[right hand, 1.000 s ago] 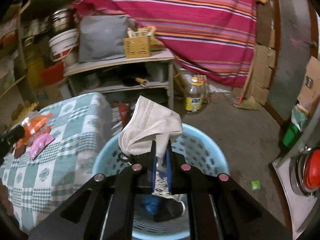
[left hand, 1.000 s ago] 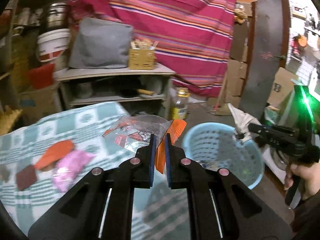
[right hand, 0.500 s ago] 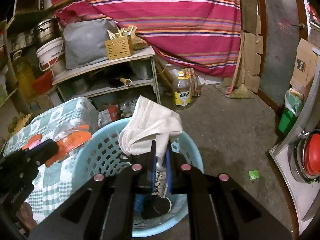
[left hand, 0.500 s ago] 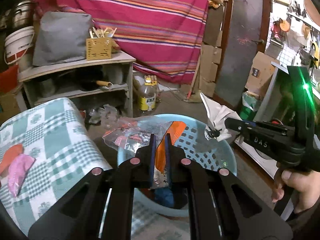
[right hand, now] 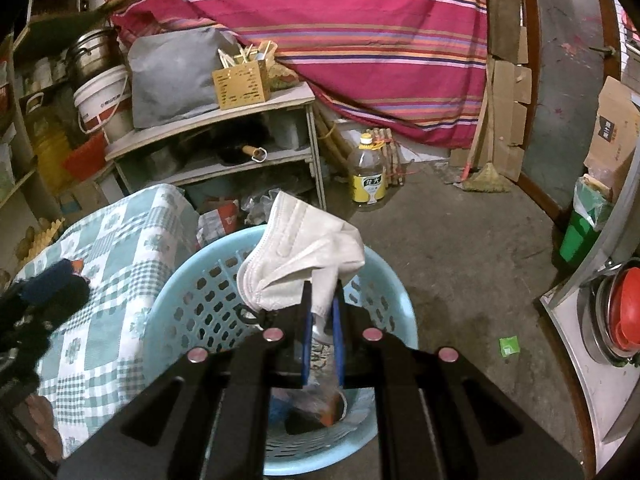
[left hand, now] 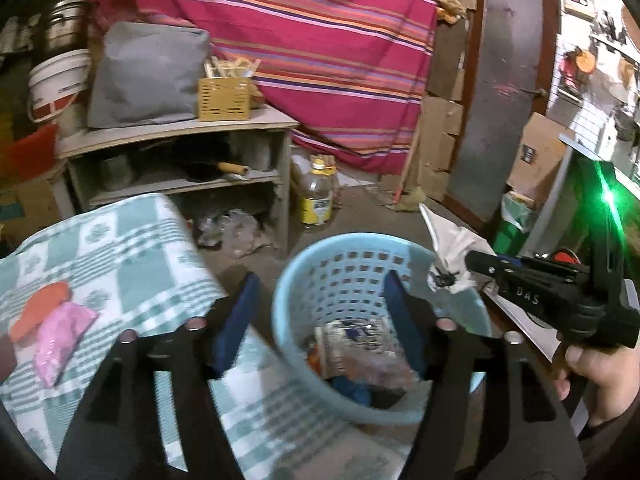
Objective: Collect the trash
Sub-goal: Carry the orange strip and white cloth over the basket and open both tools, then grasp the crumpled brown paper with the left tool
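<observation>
My left gripper (left hand: 320,312) hangs over the light blue basket (left hand: 344,276), its jaws opening wide with nothing between them. A clear wrapper with orange print (left hand: 360,344) lies inside the basket on other trash. My right gripper (right hand: 320,320) is above the basket's (right hand: 192,304) near rim. Its jaws are starting to open, but the pads still pinch a white face mask (right hand: 304,256) that stands up above them. In the left wrist view the right gripper (left hand: 468,264) comes in from the right with the mask (left hand: 452,240). An orange piece (left hand: 40,310) and a pink wrapper (left hand: 60,340) lie on the checked tablecloth (left hand: 132,248).
A shelf unit (left hand: 180,132) with a grey bag and a yellow box stands behind the table. An oil bottle (left hand: 316,200) is on the concrete floor beyond the basket. A green bin (right hand: 580,232), a small green scrap (right hand: 509,347) and a red-lidded pot (right hand: 624,312) are at the right.
My left gripper swung from the table to over the basket and opened, and the clear wrapper dropped in. The right gripper stayed above the basket with the mask.
</observation>
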A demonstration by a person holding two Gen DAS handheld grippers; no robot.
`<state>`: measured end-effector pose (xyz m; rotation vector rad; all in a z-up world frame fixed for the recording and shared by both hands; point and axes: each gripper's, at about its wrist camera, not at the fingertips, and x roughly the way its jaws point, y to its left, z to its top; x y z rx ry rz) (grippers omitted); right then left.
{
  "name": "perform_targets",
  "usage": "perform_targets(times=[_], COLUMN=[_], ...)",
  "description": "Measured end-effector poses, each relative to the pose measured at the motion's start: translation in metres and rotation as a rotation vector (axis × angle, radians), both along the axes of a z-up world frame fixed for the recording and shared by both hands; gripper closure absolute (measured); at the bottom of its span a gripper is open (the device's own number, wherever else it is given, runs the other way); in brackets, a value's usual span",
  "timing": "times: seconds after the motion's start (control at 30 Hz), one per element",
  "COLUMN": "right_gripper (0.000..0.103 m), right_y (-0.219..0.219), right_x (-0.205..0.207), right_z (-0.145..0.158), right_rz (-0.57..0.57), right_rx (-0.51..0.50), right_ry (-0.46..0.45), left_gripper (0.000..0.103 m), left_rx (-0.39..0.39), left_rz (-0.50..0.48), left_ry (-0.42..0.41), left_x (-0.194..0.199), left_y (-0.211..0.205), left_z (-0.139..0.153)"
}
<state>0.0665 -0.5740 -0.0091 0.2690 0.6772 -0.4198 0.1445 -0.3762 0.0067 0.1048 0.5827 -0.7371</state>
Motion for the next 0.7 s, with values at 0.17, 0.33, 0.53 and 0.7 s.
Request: perform_targets(times=[0.17, 0.33, 0.53, 0.7], right_gripper=[0.069, 0.041, 0.027, 0.027], right_y=[0.007, 0.017, 0.036, 0.077], right_x=[0.01, 0.021, 0.03, 0.05], right_z=[-0.006, -0.012, -0.008, 0.003], right_rz=[0.001, -0.021, -0.022, 0.036], right_rx=[-0.016, -0.025, -0.045, -0.068], right_ry=[0.048, 0.088, 0.077, 0.041], left_gripper=[0.01, 0.006, 0.006, 0.006], left_rx=[0.001, 0.018, 0.043, 0.088], left_rz=[0.092, 0.176, 0.303, 0.441], left_ry=[-0.039, -0.046, -0.079, -0.106], left_x=[0.004, 0.014, 0.028, 0.048], left_y=[0.042, 0.093, 0.164, 0.224], left_z=[0.007, 0.012, 0.014, 0.007])
